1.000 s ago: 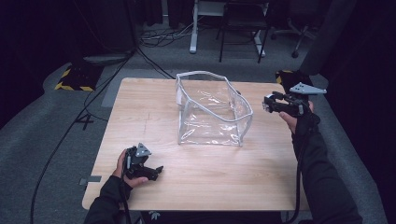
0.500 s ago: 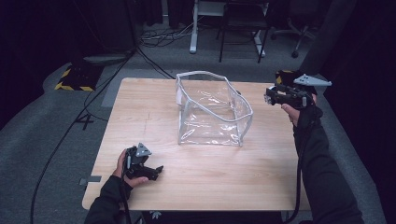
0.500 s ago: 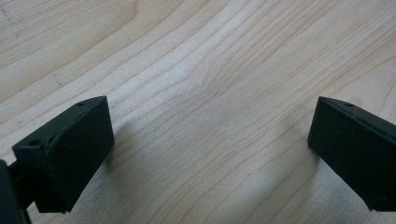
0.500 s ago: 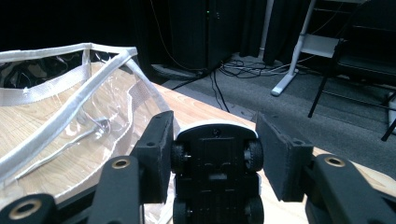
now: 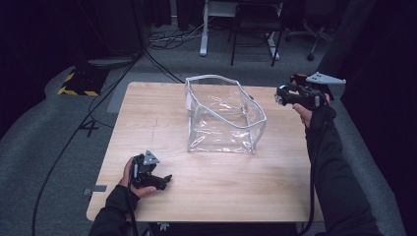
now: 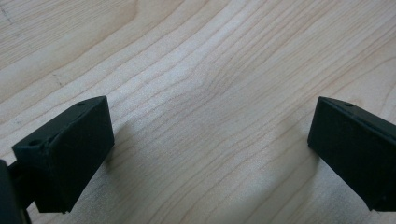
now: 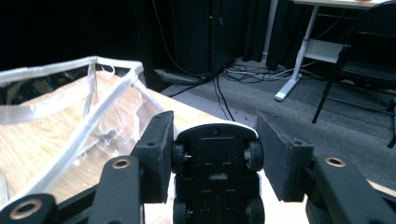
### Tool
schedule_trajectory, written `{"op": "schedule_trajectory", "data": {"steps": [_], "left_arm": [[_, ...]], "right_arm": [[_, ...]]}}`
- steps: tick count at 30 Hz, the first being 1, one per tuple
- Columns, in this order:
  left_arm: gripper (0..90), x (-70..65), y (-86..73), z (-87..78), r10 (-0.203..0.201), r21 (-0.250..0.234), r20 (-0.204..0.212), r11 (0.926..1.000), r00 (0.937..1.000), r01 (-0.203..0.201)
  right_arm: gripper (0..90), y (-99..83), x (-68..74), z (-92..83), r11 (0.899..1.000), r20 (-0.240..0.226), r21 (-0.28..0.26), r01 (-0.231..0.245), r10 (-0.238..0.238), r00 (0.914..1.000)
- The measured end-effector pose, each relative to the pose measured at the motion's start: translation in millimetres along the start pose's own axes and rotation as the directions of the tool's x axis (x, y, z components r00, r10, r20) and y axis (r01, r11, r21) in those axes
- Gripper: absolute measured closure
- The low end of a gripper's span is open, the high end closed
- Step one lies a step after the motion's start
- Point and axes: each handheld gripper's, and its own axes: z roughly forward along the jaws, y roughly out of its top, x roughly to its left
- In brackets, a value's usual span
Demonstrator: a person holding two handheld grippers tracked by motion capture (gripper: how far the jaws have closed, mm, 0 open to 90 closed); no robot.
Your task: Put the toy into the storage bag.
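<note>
Step in hand: carry. The right hand-held gripper (image 5: 281, 94) is clamped on a small toy car (image 7: 215, 173), underside toward the camera, wheels against the pads, held in the air off the right edge of the surface (image 5: 216, 187), just beside the clear plastic bag (image 5: 223, 115). The bag stands open-topped near the middle of the surface, white-trimmed rim up.

Left hand-held gripper (image 5: 164, 181) rests low at the near left of the surface, jaws spread wide, nothing between them, well apart from the bag.

Judgement: the car looks bound for the bag. The next move would call for carrying it over the rim, lowering it inside, then releasing. The rim is soft, so a clean clearance matters; the idle gripper could steady the bag wall.

View notes: the right gripper view identifies the load as a car, with chassis and four wheels visible; in the high view it is merely a dark shape. The left gripper view confirms bare wood grain between the open jaws. The high view alone gives both grippers' placement relative to the bag.
</note>
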Motion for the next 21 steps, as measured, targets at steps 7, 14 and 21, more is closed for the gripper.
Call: {"op": "schedule_trajectory", "data": {"steps": [7, 14, 21], "left_arm": [[0.6, 0.0, 0.0, 0.0, 0.000, 0.000, 0.000, 1.0000, 1.0000, 0.000], [0.6, 0.0, 0.0, 0.0, 0.000, 0.000, 0.001, 1.0000, 1.0000, 0.000], [0.6, 0.0, 0.0, 0.0, 0.000, 0.000, 0.000, 1.0000, 1.0000, 0.000]], "right_arm": [[48.9, 14.4, 5.7, 5.5, 1.000, -0.002, -0.009, 0.014, -0.014, 0.9999], [48.9, 26.5, 10.8, 10.0, 0.999, -0.012, -0.008, 0.044, -0.044, 0.9989], [48.9, 40.5, 17.0, 13.3, 0.998, -0.012, -0.018, 0.053, -0.054, 0.9985]]}}
